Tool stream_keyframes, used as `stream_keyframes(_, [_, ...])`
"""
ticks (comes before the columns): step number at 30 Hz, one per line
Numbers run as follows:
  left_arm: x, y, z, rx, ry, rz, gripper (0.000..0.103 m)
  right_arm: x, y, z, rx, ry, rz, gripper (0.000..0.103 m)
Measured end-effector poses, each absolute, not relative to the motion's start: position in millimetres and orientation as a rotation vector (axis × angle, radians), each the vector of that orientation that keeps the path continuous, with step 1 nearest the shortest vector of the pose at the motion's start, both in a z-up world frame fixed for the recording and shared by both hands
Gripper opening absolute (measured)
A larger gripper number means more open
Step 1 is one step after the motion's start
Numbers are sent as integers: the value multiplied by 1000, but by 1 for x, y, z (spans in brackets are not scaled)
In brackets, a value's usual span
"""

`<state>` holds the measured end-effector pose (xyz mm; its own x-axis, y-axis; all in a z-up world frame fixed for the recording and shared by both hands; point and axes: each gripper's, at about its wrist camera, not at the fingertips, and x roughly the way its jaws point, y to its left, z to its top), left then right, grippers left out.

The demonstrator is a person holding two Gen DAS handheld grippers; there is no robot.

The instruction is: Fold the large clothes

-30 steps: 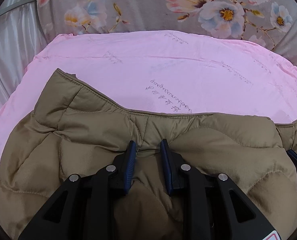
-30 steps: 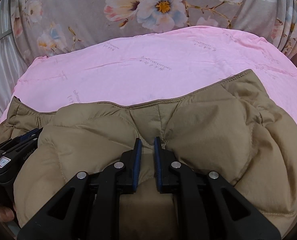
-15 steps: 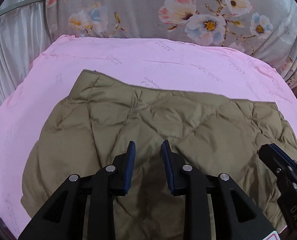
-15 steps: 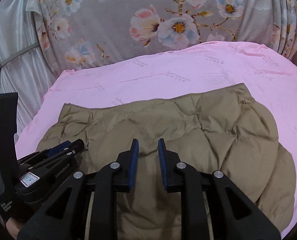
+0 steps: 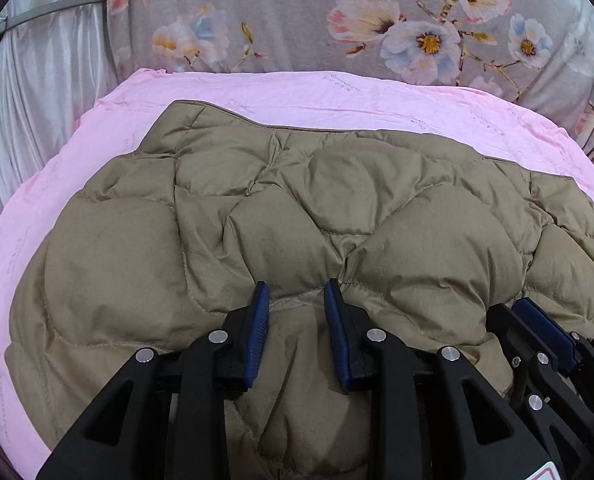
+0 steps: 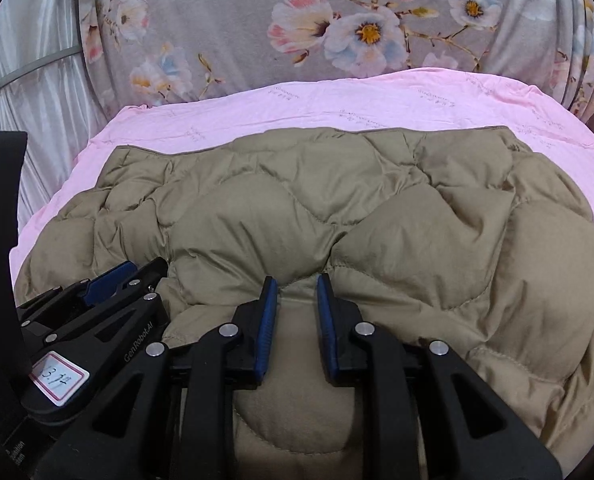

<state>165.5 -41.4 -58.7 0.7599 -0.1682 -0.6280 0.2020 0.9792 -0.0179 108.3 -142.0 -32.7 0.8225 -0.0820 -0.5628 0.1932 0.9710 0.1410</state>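
A tan quilted puffer jacket (image 5: 297, 208) lies folded on the pink sheet (image 5: 337, 92); it also shows in the right wrist view (image 6: 337, 200). My left gripper (image 5: 297, 300) sits at its near edge, jaws apart, with a fold of fabric bulging between the pads. My right gripper (image 6: 297, 284) sits the same way to the right, jaws apart over the jacket's near edge. Each gripper shows in the other's view: the right one (image 5: 537, 320), the left one (image 6: 109, 276). Whether either pinches fabric is unclear.
The pink sheet (image 6: 337, 96) covers a table. Behind it hangs a grey floral cloth (image 5: 377, 20). Silvery curtains (image 5: 37, 100) hang at the left. Bare pink sheet lies beyond and left of the jacket.
Both grippers carried the jacket's edge back toward me, folding it over. The jacket now lies doubled and flatter, and the grippers sit low and close together at its near edge.
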Motion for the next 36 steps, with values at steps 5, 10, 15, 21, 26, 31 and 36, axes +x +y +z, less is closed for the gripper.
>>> stream_keyframes(5, [168,-42,-60,48,678,-201,27,110,-142,-35,196,602,-152,19])
stream_keyframes(10, [167,-41,-61,38,679,-206,27,112,-139,-32,172,613,-159,20])
stream_keyframes(15, [167,-41,-61,54,677,-197,27,109,-150,-30,251,590,-114,28])
stream_keyframes(21, [168,-42,-61,59,676,-194,27,108,-144,-33,208,592,-133,26])
stream_keyframes(26, [169,-44,-63,74,680,-181,27,110,-146,-36,221,604,-133,25])
stream_keyframes(31, [171,-47,-64,78,683,-174,27,113,-148,-38,229,616,-133,25])
stream_keyframes(36, [166,-38,-58,45,703,-216,31,114,-141,-33,172,635,-156,25])
